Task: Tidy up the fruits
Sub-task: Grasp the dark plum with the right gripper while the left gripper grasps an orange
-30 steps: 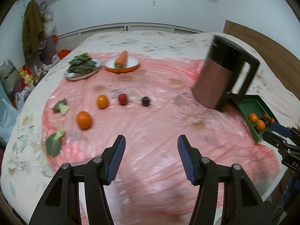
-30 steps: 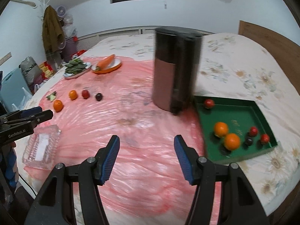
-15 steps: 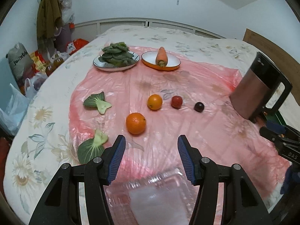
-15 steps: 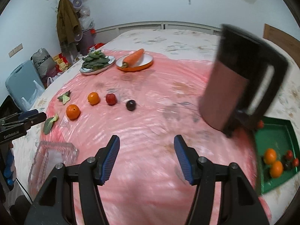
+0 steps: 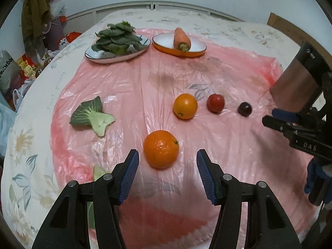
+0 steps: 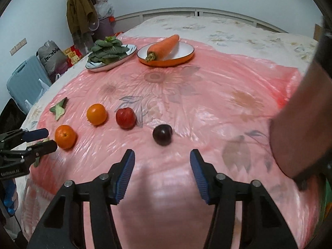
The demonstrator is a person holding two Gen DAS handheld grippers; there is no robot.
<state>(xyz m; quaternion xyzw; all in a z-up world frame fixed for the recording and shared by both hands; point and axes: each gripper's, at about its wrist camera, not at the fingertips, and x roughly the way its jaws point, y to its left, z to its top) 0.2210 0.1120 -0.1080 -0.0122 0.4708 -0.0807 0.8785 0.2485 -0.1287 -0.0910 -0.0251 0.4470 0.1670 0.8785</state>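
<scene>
Beside the kettle (image 5: 298,83), two oranges (image 5: 161,152), one red fruit (image 5: 215,103), one dark plum (image 5: 244,109), two plates (image 5: 116,57) and one carrot (image 5: 181,38) are counted.

Glossy crinkled pink plastic sheet (image 5: 128,87) over floral cloth bedspread (image 5: 31,145); dimpled-skin orange (image 5: 161,149); ribbed blue pads (image 5: 129,171); brushed copper-look kettle (image 5: 296,87).

1. The right tongs (image 6: 161,159), at the lower centre of the frame, are closing with nothing between the pads.
2. A dark plum (image 6: 162,134) lies just above them on the pink plastic sheet (image 6: 207,95).
3. Left of the plum sit a red fruit (image 6: 125,117) and two oranges (image 6: 96,114).
4. The left tongs (image 6: 39,140) enter at the left edge of the frame.
</scene>
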